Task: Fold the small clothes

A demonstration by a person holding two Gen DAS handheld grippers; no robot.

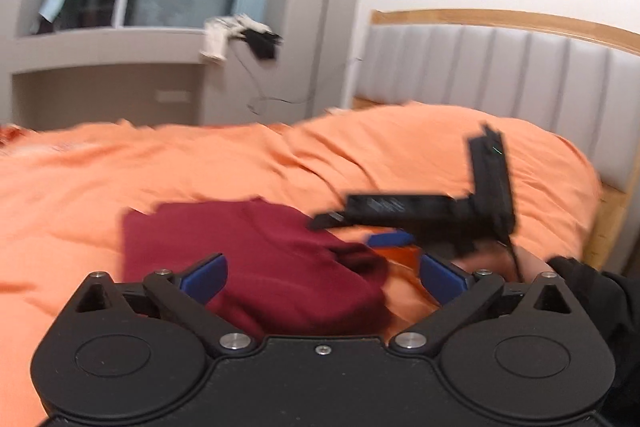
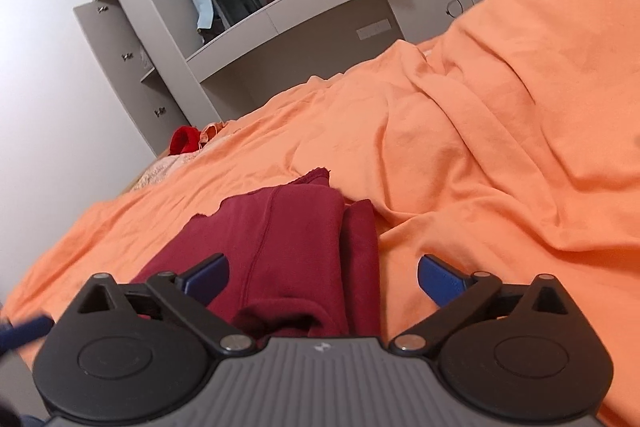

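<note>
Left wrist: both tools gape over folded maroon garment (image 1: pixel 256 263) on orange bedspread (image 1: pixel 120 167)

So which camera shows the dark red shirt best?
The right wrist view. There the dark red shirt is sharp, with its seam and folded layers clear on the orange blanket. In the left wrist view the shirt is blurred, and the other hand-held gripper covers one corner.

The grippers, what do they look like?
Both are black with round hubs, silver bolts and blue pads. The left gripper has a plain black body. The right gripper has a grey ribbed body and a small logo. A black sleeve shows by the right one.
</note>
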